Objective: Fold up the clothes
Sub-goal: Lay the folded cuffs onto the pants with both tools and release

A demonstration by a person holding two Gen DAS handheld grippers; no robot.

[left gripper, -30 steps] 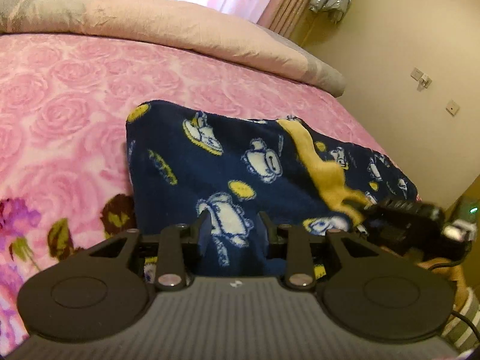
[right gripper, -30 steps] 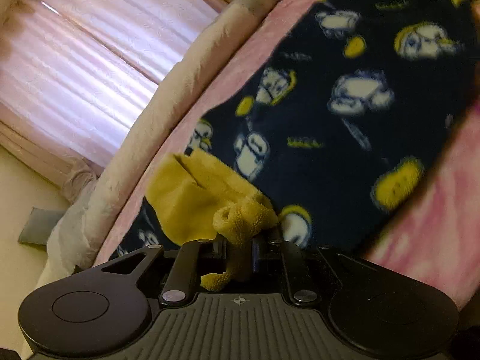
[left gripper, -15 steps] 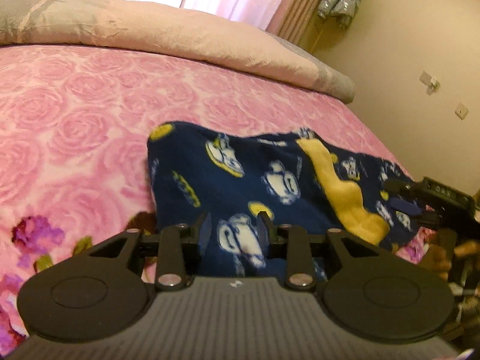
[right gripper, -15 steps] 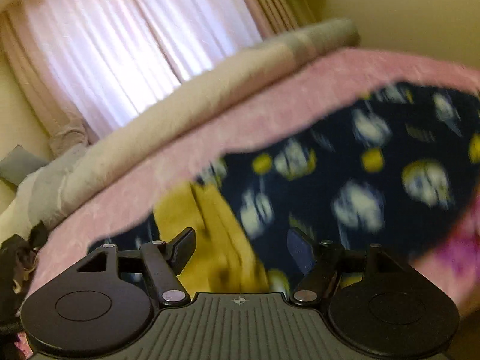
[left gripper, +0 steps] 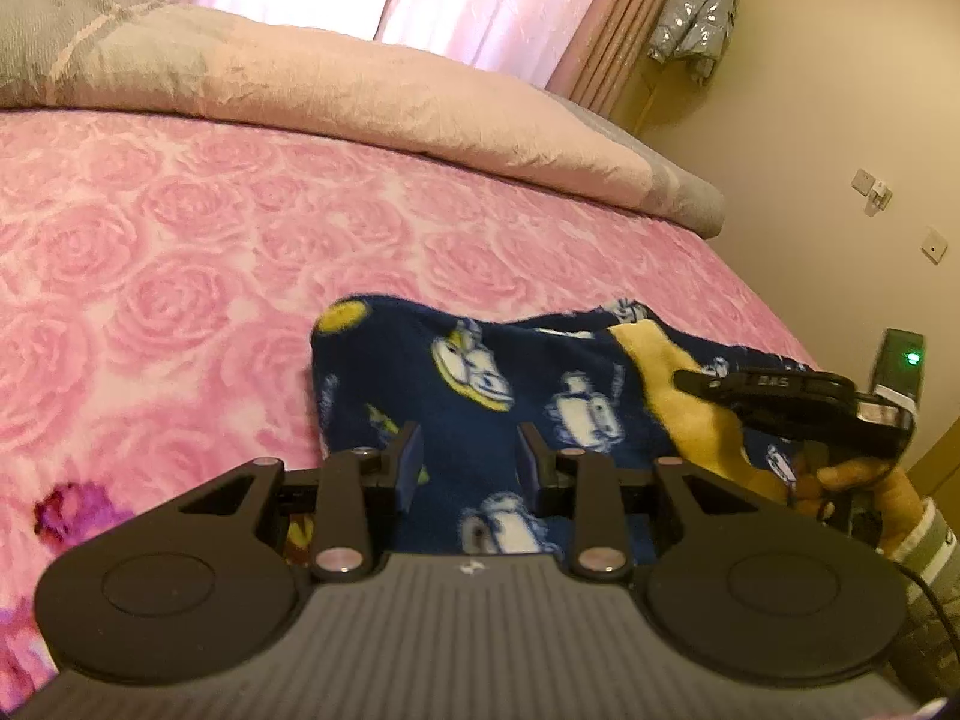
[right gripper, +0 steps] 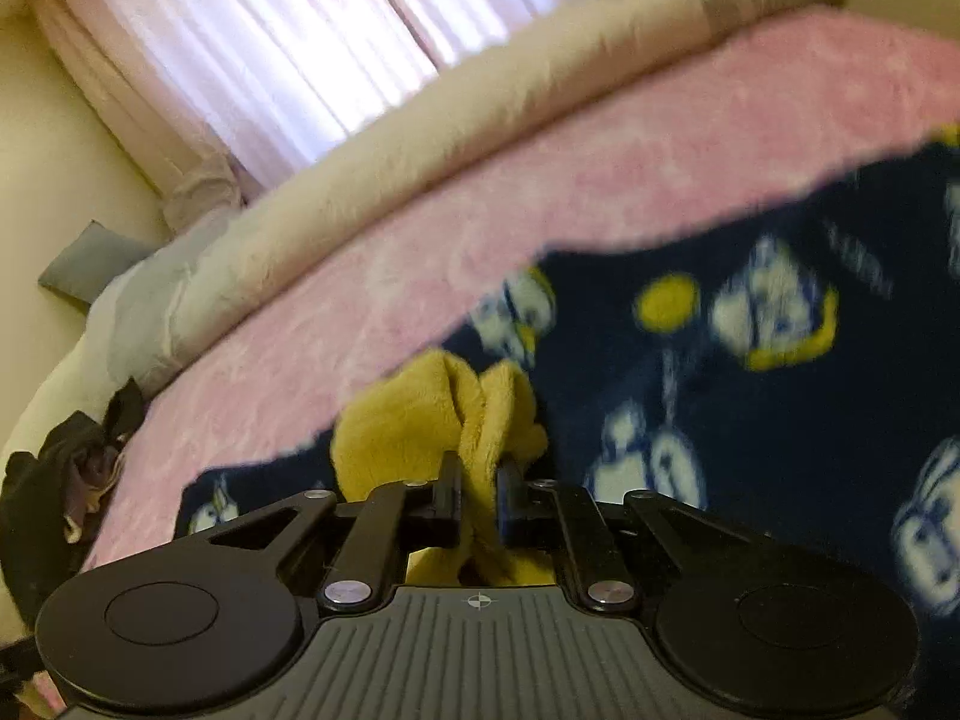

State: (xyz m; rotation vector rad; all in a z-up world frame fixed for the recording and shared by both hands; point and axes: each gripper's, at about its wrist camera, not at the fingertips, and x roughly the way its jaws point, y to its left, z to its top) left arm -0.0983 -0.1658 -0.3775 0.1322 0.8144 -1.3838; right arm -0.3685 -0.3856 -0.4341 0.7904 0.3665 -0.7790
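A navy fleece garment with white cartoon figures and a yellow lining lies on the pink rose bedspread. My left gripper is open just above its near edge, with nothing between the fingers. My right gripper is shut on a bunched fold of the yellow lining, beside the navy fabric. The right gripper also shows in the left wrist view, at the garment's right side.
A rolled beige and grey duvet lies along the far side of the bed. Pink curtains hang behind it. A dark pile of clothes sits at the bed's left end. A wall runs along the right.
My right gripper was open half a second ago and has shut on the yellow lining again. The left gripper has drawn back, so the garment sits further away.
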